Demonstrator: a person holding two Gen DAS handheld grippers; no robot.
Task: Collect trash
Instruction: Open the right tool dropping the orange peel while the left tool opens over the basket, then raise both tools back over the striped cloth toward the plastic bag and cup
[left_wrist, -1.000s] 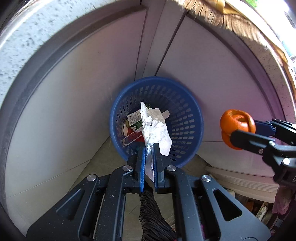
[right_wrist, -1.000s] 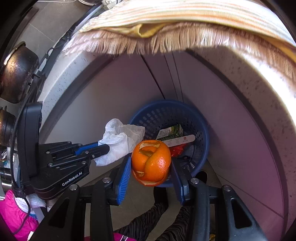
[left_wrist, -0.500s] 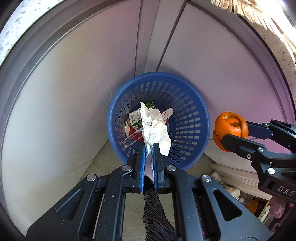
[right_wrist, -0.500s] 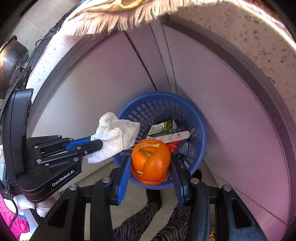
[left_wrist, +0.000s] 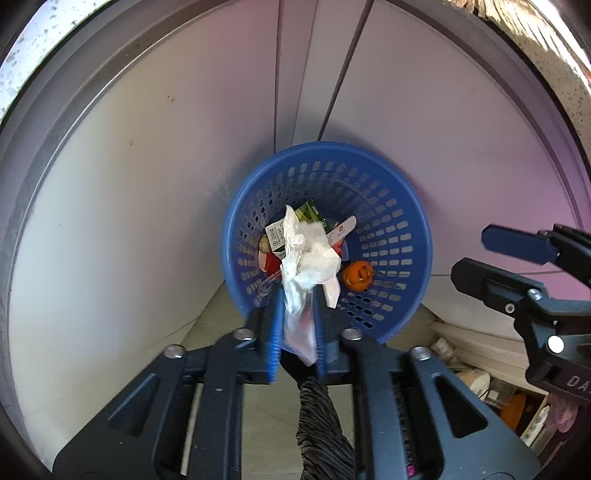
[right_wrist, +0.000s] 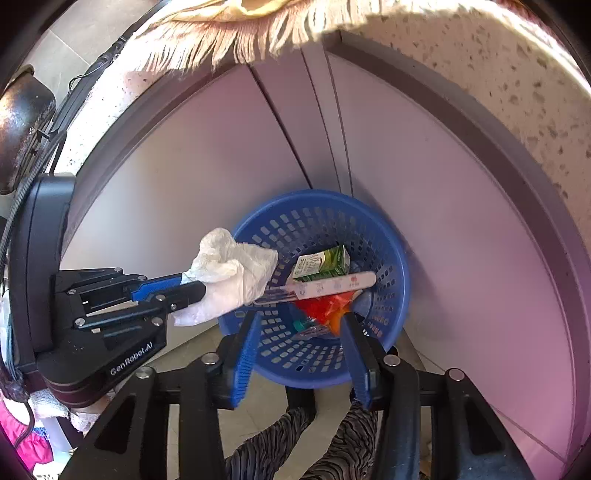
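Standing on the tiled floor in a corner of pale cabinet panels, the round blue plastic basket with slotted walls (left_wrist: 391, 236) already has trash in it. In it lie a small green-and-white drink carton (right_wrist: 322, 263), a long flat white strip with red marks (right_wrist: 332, 286) resting across the middle, and some red crumpled wrapping (right_wrist: 319, 308) beneath. The orange peel ball (left_wrist: 357, 275) shows in the left wrist view inside the basket, against the wall on the right; whether it has settled on the bottom cannot be told.

The left gripper (left_wrist: 297, 325) points down over the basket's near rim. Its jaws are opening, and the crumpled white paper tissue (left_wrist: 308, 258) hangs between the blue pads, its bulk over the basket's inside.

The right gripper (right_wrist: 299, 354) hangs above the basket's near side, its jaws opening too, with nothing between them; through the gap only the basket's contents show.
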